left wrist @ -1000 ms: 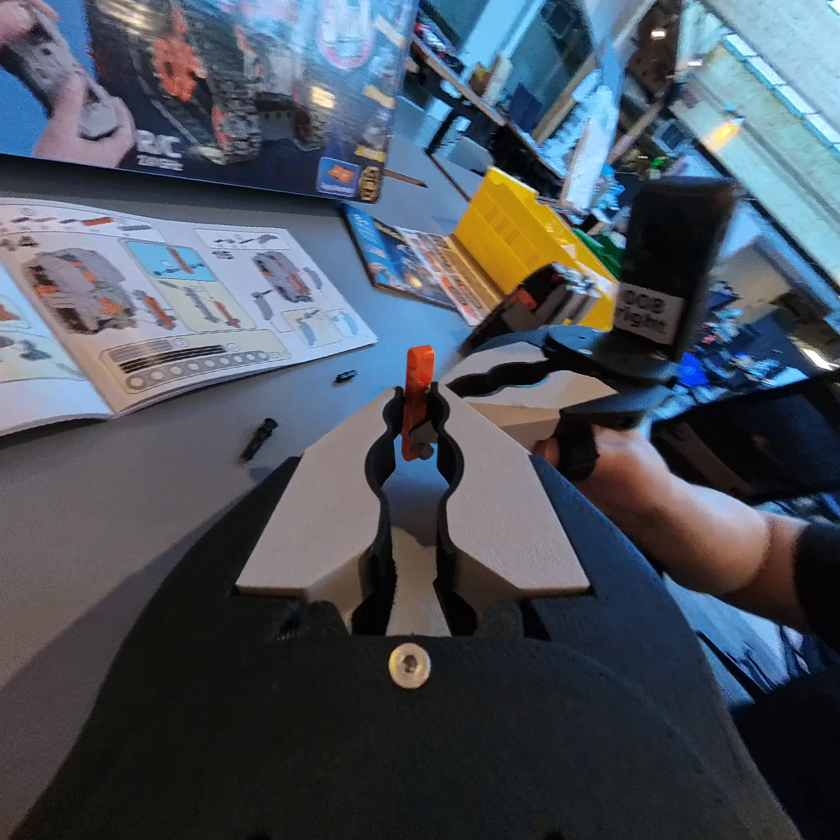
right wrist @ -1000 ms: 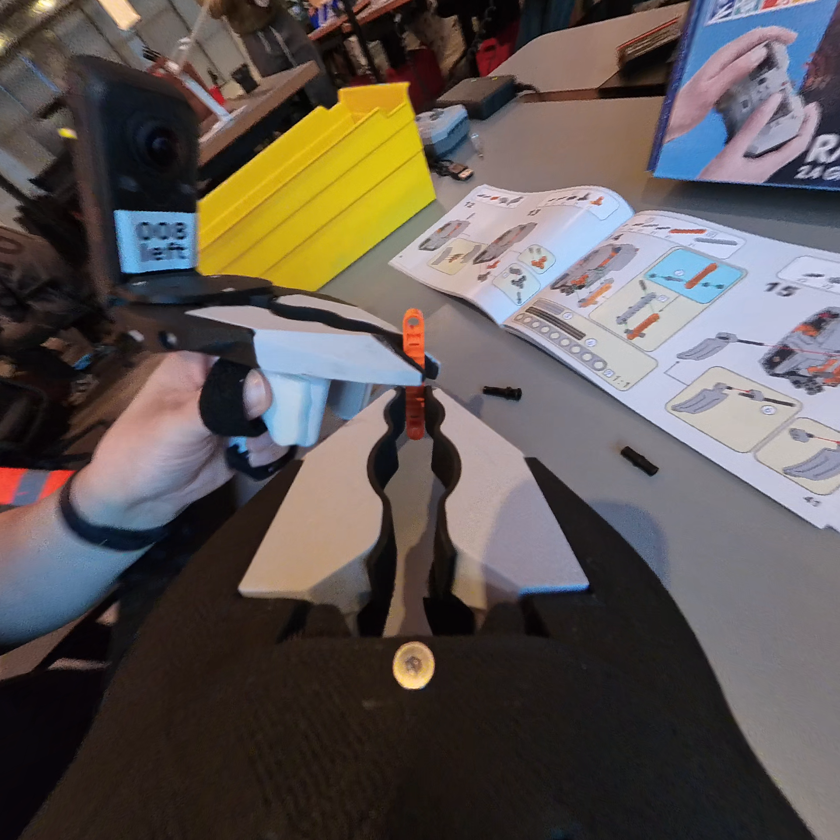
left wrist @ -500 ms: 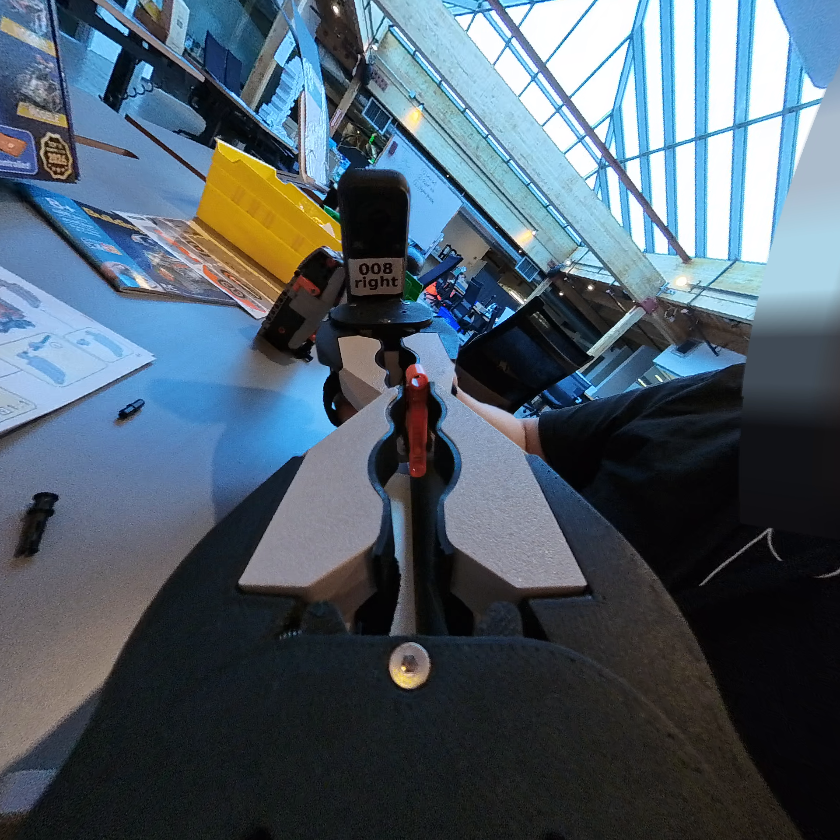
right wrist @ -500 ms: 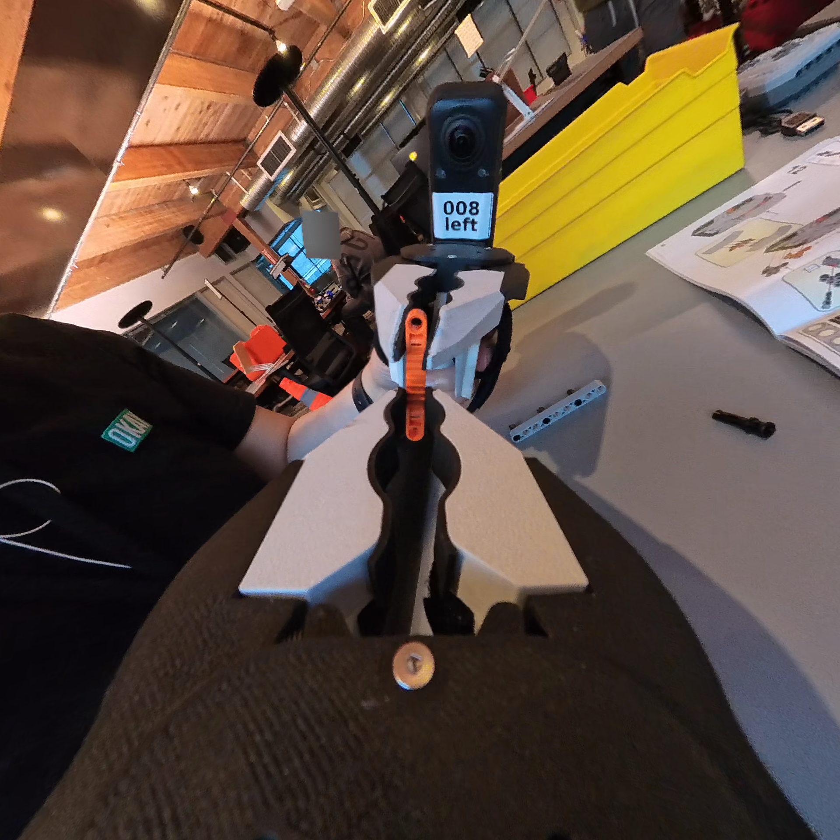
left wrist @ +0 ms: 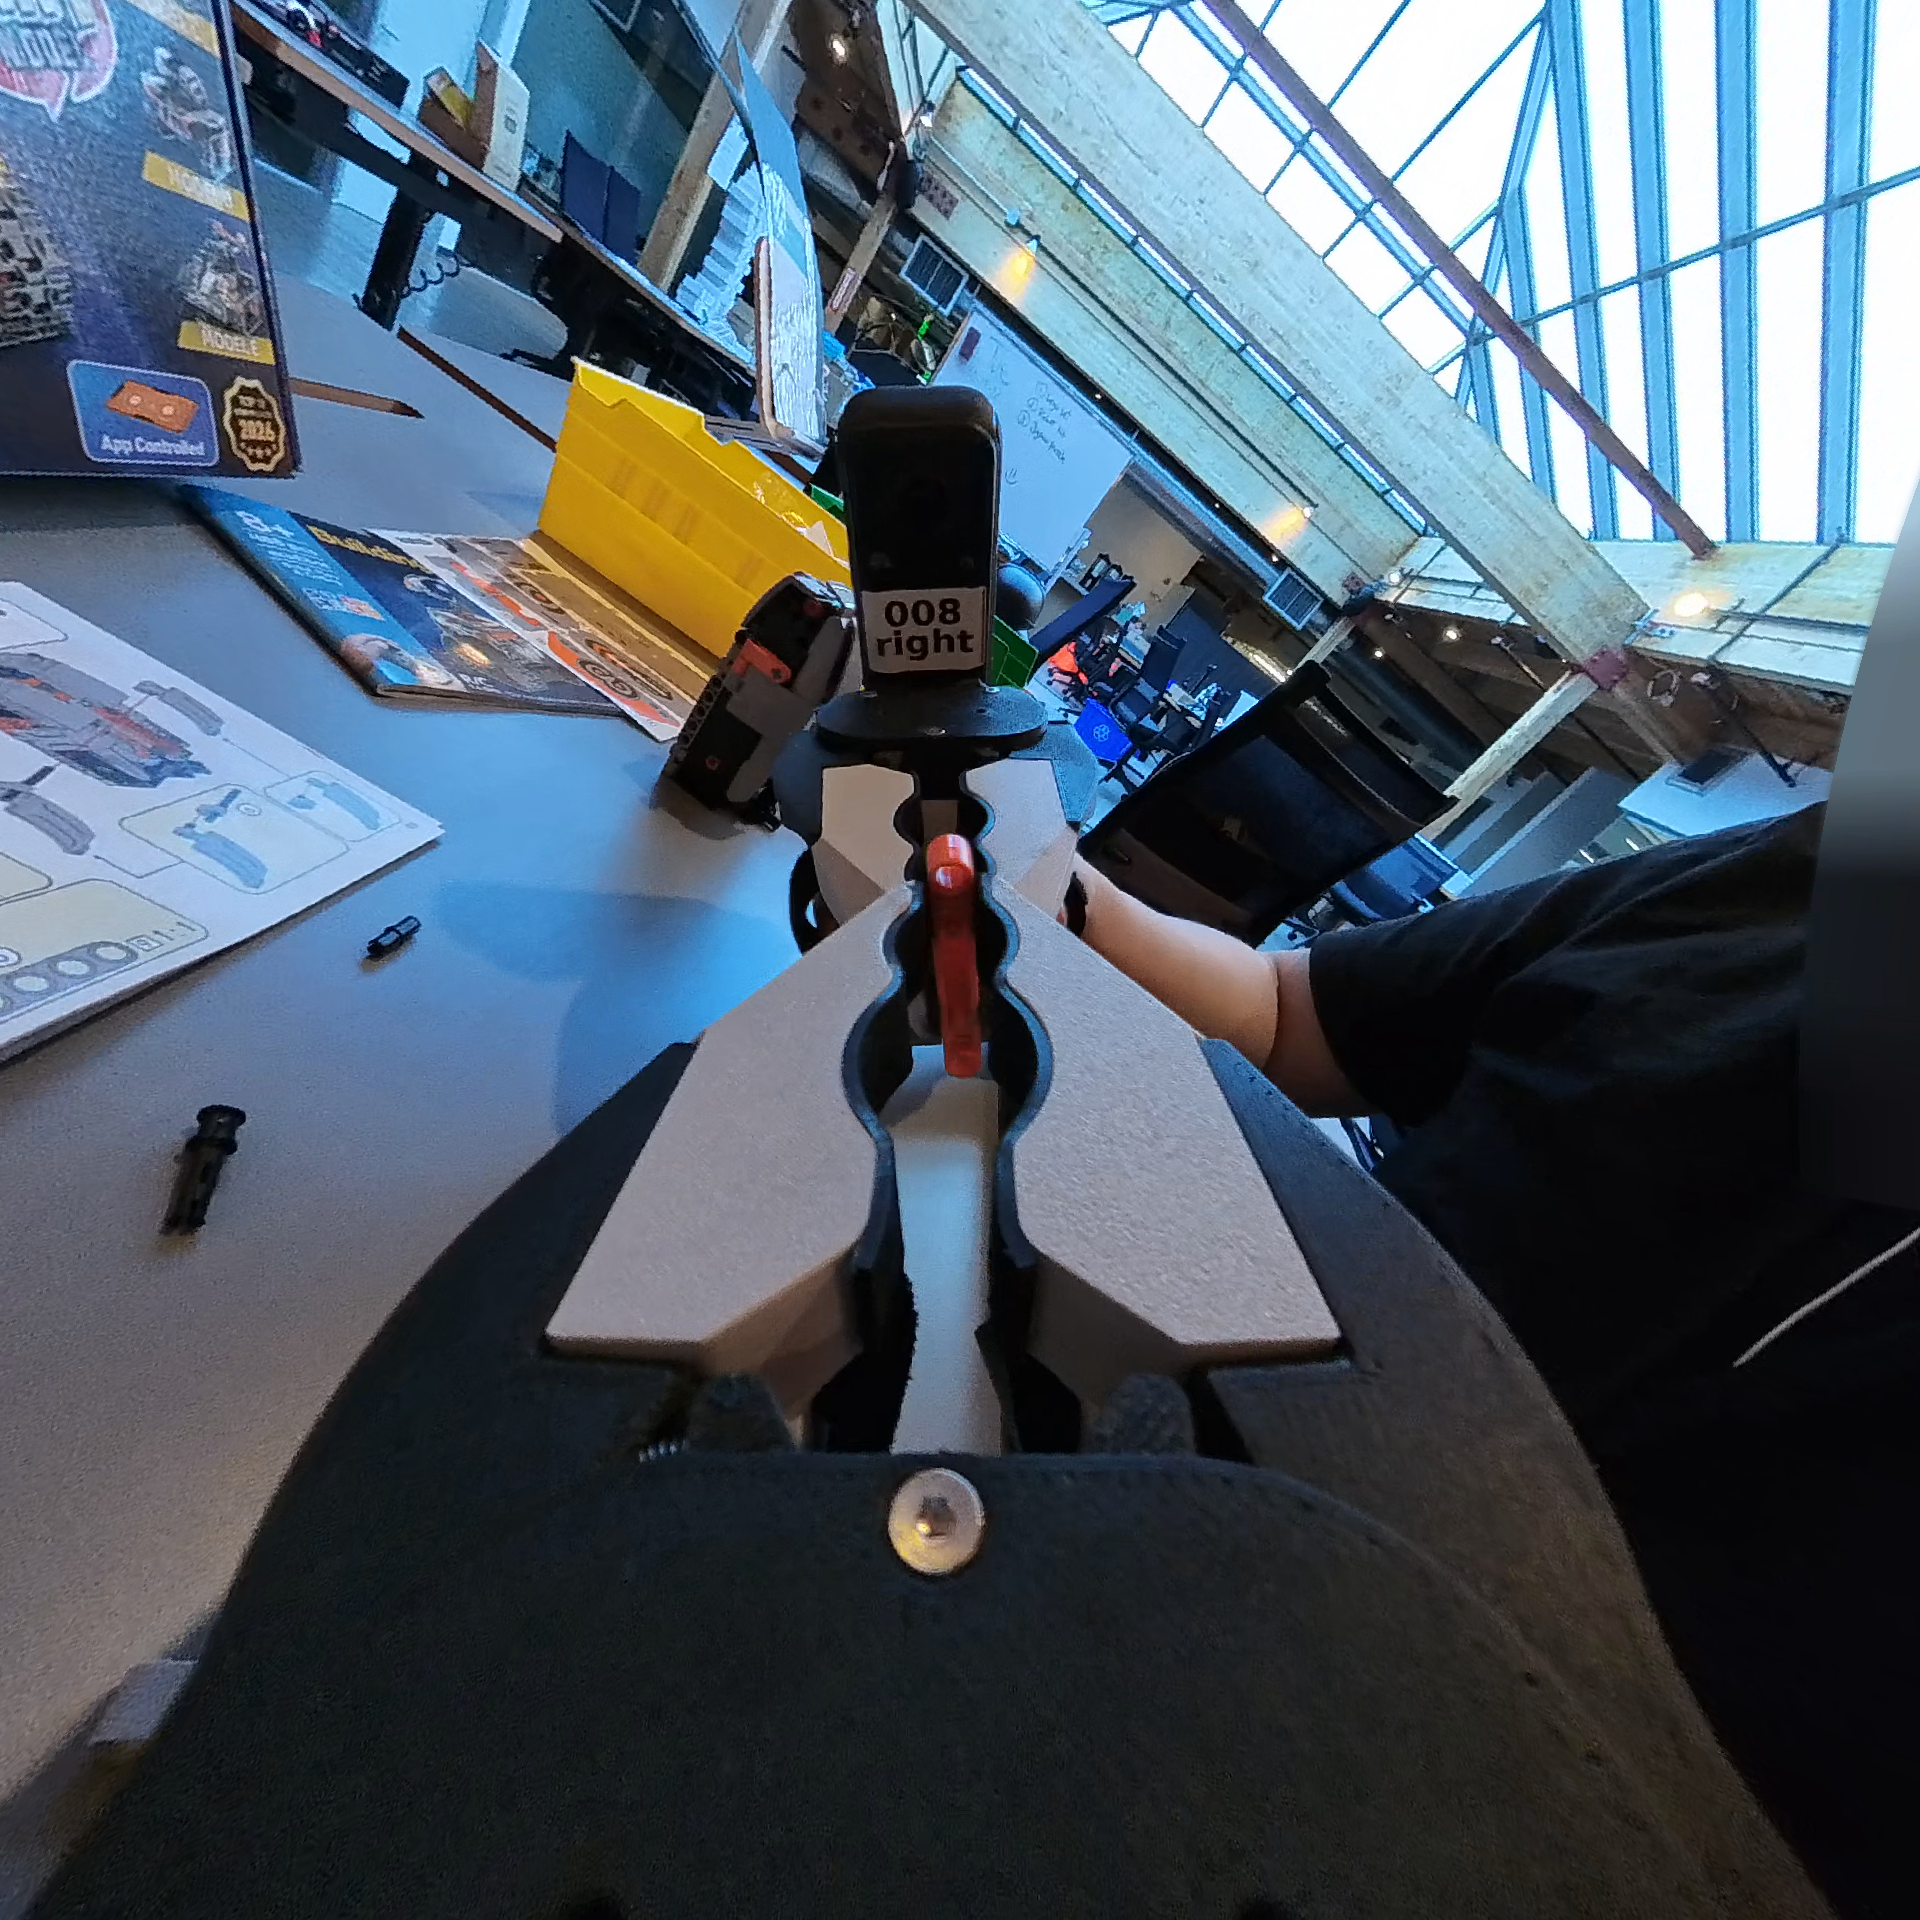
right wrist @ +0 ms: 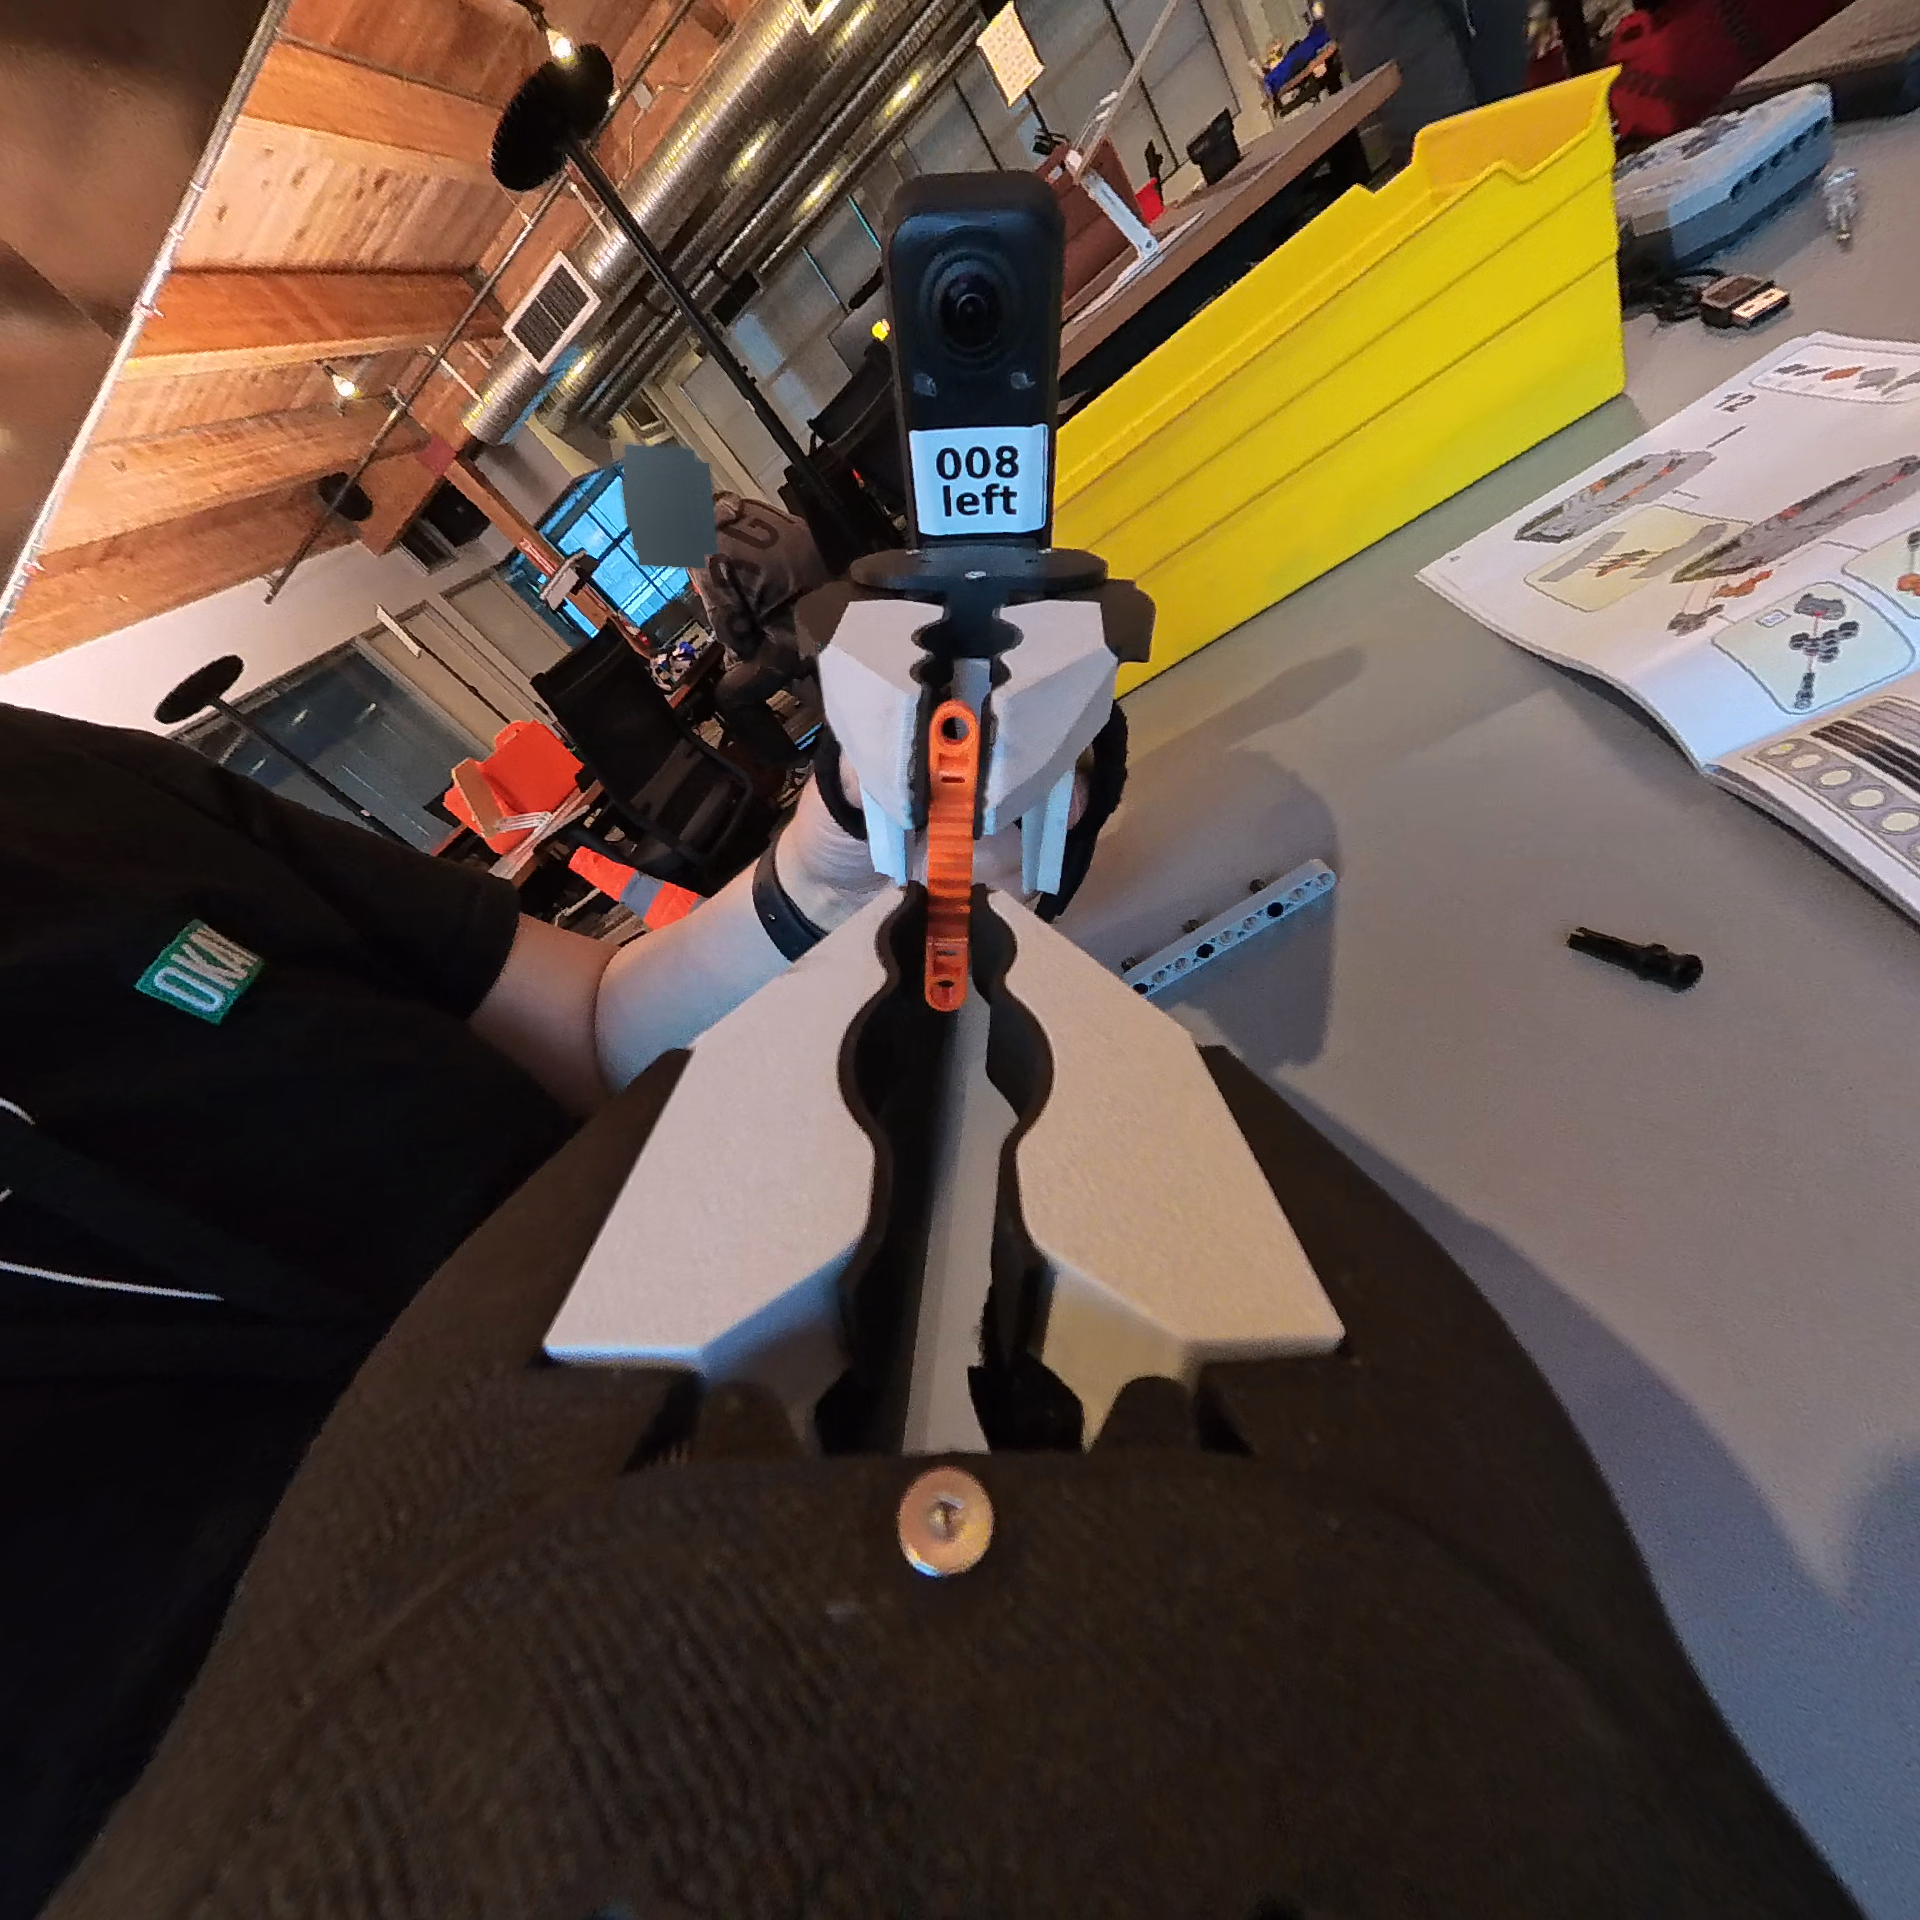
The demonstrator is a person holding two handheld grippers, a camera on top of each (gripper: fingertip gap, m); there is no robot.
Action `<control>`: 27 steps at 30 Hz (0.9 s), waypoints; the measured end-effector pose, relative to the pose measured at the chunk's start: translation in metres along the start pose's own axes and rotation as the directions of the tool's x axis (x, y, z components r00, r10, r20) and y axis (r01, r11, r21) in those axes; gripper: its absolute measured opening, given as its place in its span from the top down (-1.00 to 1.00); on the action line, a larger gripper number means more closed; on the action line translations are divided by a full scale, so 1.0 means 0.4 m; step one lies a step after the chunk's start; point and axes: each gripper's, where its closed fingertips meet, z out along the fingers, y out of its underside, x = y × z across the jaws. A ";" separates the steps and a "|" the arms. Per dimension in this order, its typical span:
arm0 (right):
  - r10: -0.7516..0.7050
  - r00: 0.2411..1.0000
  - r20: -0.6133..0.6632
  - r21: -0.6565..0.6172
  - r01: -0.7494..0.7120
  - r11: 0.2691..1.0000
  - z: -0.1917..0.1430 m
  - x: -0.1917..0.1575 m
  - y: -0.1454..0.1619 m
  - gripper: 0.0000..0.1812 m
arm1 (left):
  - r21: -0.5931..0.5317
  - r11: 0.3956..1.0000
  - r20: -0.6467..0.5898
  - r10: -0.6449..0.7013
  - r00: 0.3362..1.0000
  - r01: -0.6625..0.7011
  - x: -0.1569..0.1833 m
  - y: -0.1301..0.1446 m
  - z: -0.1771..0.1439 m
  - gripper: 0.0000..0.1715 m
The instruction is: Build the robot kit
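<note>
Grey counter [right wrist: 1558, 1195] stretched under both tools, which faced each other tip to tip. Left tool [left wrist: 951, 914] and right tool [right wrist: 951, 914] were each clamped on the same orange beam [right wrist: 951, 862], held upright between them above the counter. Just beside the right tool lay a grey holed beam [right wrist: 1231, 925] and a black pin [right wrist: 1636, 956]; farther off were an open instruction booklet [right wrist: 1766, 623] and a yellow bin [right wrist: 1351, 364].

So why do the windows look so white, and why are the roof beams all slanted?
Left wrist view: daylight overexposes the skylight; the tilted wide-angle lens slants the beams. Right wrist view: softer light, and the hand-held gripper casts a soft shadow on the grey table; the orange piece stays sharp.
</note>
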 end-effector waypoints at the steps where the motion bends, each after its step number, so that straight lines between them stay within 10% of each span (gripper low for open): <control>1: 0.001 1.000 0.002 0.002 -0.001 1.000 -0.001 -0.002 -0.001 0.94 | 0.005 1.000 -0.007 0.001 1.000 -0.001 0.003 -0.002 0.000 0.96; 3: -0.010 1.000 0.024 0.007 0.010 1.000 -0.004 -0.014 -0.007 0.95 | 0.024 1.000 -0.027 0.011 1.000 -0.010 0.015 -0.009 0.002 0.96; 6: -0.011 1.000 0.023 0.053 0.009 0.999 -0.016 -0.012 -0.026 0.95 | 0.071 0.996 0.088 0.042 0.995 -0.048 -0.020 -0.041 -0.022 0.44; 9: 0.020 0.999 0.032 0.179 -0.026 0.984 -0.053 -0.007 -0.080 0.95 | 0.000 0.984 0.248 0.175 0.953 -0.180 -0.064 -0.056 -0.074 0.66; 15: 0.090 0.980 0.176 0.315 -0.143 0.938 -0.108 -0.024 -0.147 0.96 | -0.572 0.794 0.350 0.461 0.815 -0.204 -0.212 0.068 -0.081 0.73; 22: 0.073 0.933 0.353 0.324 -0.195 0.926 -0.120 -0.074 -0.161 0.95 | -0.734 0.655 0.285 0.535 0.795 -0.178 -0.311 0.103 -0.070 0.74; 27: 0.043 0.950 0.309 0.332 -0.150 0.931 -0.131 -0.068 -0.174 0.95 | -0.674 0.710 0.300 0.514 0.804 -0.203 -0.293 0.068 -0.054 0.76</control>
